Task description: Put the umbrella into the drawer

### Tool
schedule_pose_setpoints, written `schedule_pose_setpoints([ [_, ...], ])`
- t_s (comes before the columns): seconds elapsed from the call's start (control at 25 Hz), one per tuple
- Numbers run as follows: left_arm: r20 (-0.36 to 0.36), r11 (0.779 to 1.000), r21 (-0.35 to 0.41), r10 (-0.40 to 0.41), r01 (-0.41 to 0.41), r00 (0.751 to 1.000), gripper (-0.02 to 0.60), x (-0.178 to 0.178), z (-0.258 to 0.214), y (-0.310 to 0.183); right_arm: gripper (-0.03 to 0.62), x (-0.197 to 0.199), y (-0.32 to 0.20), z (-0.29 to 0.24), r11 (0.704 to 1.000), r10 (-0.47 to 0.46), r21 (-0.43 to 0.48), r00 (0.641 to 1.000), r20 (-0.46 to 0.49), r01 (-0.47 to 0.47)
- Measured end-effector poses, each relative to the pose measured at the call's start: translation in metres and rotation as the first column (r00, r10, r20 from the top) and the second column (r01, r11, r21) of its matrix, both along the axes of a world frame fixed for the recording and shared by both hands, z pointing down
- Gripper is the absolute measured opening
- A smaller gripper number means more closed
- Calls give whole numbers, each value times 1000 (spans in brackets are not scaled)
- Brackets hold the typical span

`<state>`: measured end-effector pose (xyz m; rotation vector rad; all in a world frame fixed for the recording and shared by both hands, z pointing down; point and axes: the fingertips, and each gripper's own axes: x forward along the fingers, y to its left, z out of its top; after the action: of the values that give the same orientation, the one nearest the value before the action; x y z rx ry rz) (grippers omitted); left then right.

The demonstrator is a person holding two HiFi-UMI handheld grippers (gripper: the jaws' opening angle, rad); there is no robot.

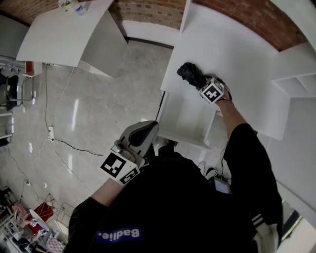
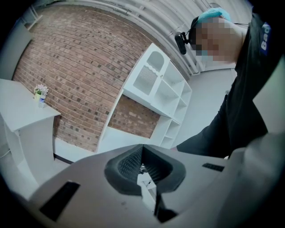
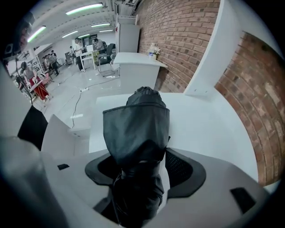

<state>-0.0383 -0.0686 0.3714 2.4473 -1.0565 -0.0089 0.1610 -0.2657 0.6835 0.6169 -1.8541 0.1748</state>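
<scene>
My right arm (image 1: 245, 141) stretched out, right gripper (image 3: 141, 165) tipped down
Jaws apart, loose around the black umbrella (image 3: 137, 127) on the table (image 3: 209, 127); only its own view shows my left gripper (image 2: 142, 150) clenched, empty

Head view looks steeply down; both gripper views sit close behind their jaws; all share the brick wall (image 1: 148, 12).

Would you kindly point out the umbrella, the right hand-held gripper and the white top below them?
umbrella (image 3: 136, 129), right gripper view, on its dark sleeve.
right hand-held gripper (image 3: 141, 168), right gripper view, midway between its open jaws.
white top (image 3: 213, 129), right gripper view, bare surface beside the umbrella.
</scene>
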Motion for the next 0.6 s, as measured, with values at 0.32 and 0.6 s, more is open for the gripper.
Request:
schedule_pose_setpoints([
  [0.32, 15, 1000, 7, -16, 16, 1000, 2, 1, -9, 15, 302, 6, 6, 14, 998, 37, -61, 999, 22, -36],
  [0.6, 18, 1000, 18, 7, -8, 1000, 2, 1, -5, 5, 281, -5, 0, 23, 995, 102, -24, 994, 36, -101],
])
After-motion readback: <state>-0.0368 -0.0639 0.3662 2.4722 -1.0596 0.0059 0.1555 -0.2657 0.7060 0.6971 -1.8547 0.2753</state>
